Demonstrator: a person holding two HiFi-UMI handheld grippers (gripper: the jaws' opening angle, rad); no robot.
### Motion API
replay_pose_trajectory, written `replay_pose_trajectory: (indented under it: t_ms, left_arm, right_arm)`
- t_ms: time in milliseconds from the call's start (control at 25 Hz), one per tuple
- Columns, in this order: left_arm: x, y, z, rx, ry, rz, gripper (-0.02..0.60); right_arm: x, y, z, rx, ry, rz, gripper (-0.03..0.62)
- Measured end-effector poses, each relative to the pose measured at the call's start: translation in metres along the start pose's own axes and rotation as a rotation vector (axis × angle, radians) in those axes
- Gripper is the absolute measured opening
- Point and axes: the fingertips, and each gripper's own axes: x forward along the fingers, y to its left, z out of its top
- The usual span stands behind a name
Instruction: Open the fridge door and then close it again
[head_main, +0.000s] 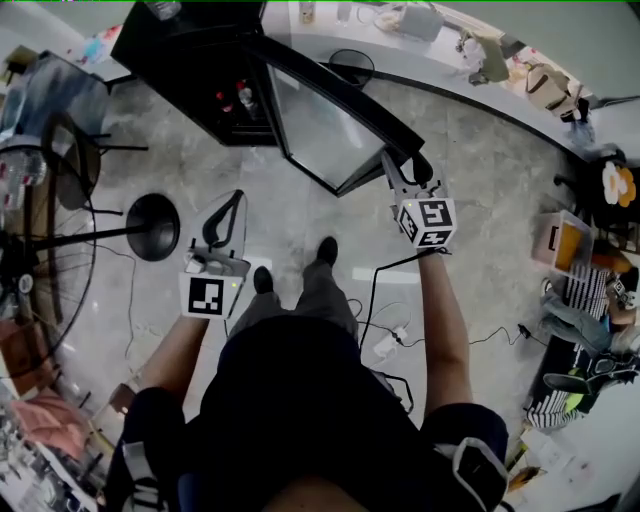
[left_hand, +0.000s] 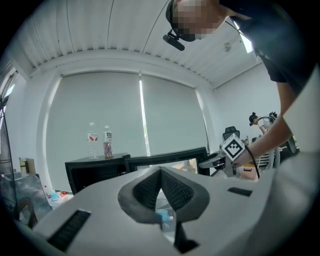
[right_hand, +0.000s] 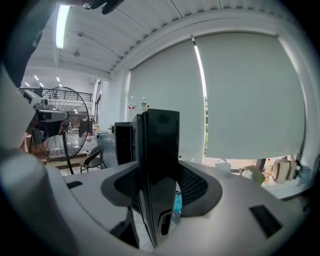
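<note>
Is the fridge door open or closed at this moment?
Open. The fridge door stands swung out from the fridge, whose inside shows bottles; the right gripper is clamped on the door's free edge.

1 fridge (head_main: 190, 60), 1 door (head_main: 330, 130), 2 bottles (left_hand: 107, 142), 1 fan (right_hand: 70, 117), 2 tools: left tool (head_main: 236, 200), right tool (head_main: 408, 172)

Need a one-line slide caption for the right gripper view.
Right gripper clamped on the edge of the open fridge door; black fridge with two bottles on top behind.
</note>
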Motion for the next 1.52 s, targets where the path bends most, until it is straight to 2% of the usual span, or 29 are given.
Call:
replay_pose_trajectory:
  t_ms: [400,800,1120,1520]
  left_arm:
    - [-0.063,0.017,-0.009,-0.005,-0.024,-0.044,0.023]
    - [-0.111,0.038,-0.016,-0.017,-0.047,-0.085,0.023]
    - [-0.151,0.062,-0.02,-0.022,-0.067,-0.128,0.023]
    - [-0.182,0.075,-0.028,-0.035,-0.051,-0.107,0.023]
  right_arm:
    - [-0.024,0.069,-0.007,0.016,0.006,-0.103,0.224]
    - [-0.036,0.141,-0.006,0.023,0.005,-0.162,0.224]
    - [-0.035,0.207,-0.006,0.018,0.02,-0.171,0.221]
    - [-0.031,0.257,-0.001,0.02,0.037,-0.167,0.222]
